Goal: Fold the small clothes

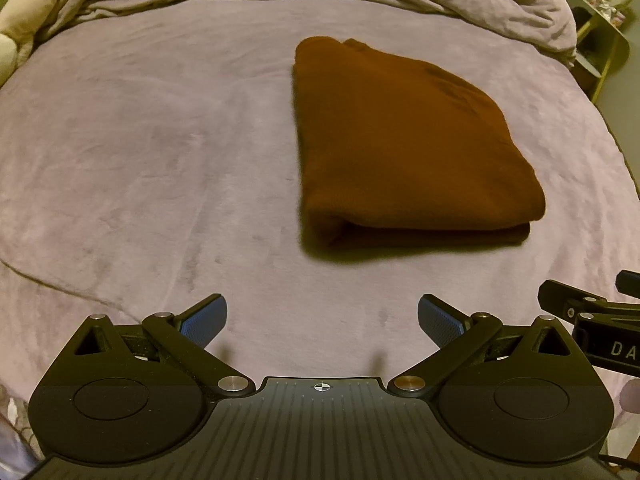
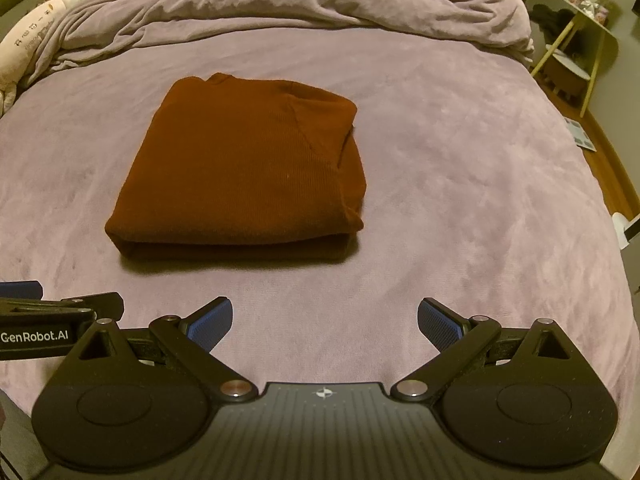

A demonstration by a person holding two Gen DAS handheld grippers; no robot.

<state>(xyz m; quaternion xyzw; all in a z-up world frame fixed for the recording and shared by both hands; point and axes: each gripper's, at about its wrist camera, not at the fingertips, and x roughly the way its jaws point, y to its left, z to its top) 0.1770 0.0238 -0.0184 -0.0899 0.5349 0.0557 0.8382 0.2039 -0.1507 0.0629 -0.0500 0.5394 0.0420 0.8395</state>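
One bed (image 2: 460,168) with a purple cover fills both views, a rumpled duvet (image 2: 320,4) at its far end and a small side table (image 2: 576,52) beyond. A folded brown sweater (image 2: 240,168) lies mid-bed, long axis running away. The left gripper (image 1: 322,320) and right gripper (image 2: 325,320) hover level before it, fingers apart, empty.

Cut off at the right edge of the left wrist view: the right gripper (image 1: 600,320), only a linkage and the letters "DA" showing. Printed characters on the pale pillow (image 2: 28,40) too small to read. Possibly trinkets on the side table (image 2: 588,8), too blurred to name.
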